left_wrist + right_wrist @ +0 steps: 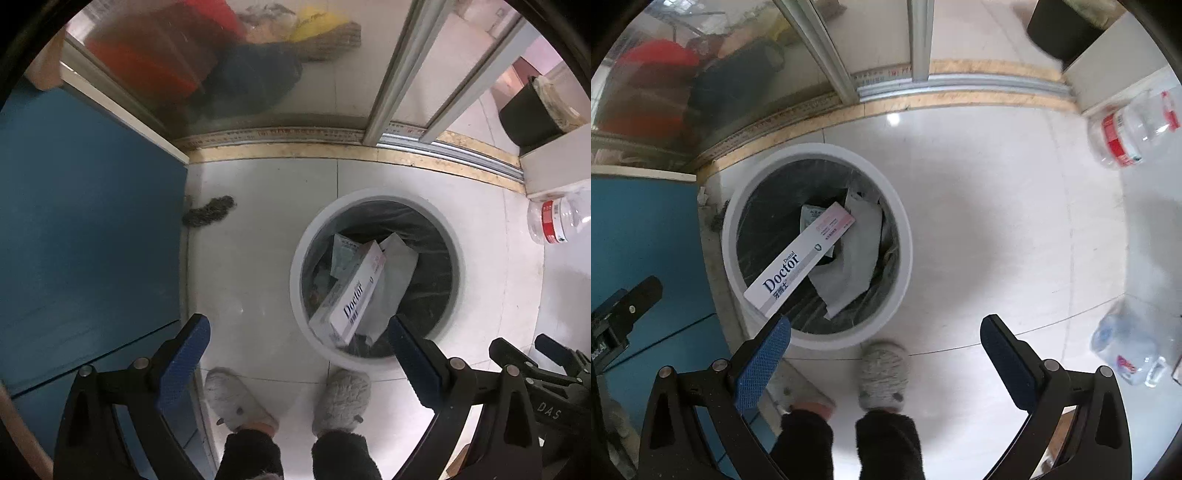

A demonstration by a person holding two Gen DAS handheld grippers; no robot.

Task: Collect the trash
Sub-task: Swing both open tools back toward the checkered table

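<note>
Both the left gripper (299, 338) and the right gripper (885, 334) gape empty above the round white bin (456, 236) (black-lined), where a white "Doctor" toothpaste box (798, 264) leans over what looks like crumpled paper.

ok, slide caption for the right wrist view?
Open right gripper above white trash bin holding a toothpaste box; two plastic bottles on the floor.

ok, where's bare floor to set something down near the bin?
Bare tile lies right of the bin, between it and the bottles, up to the door track. A narrower strip runs between the bin and the blue cabinet, though a scrubber sits at its far end. The bin itself is crowded: toothpaste box and paper.
</note>
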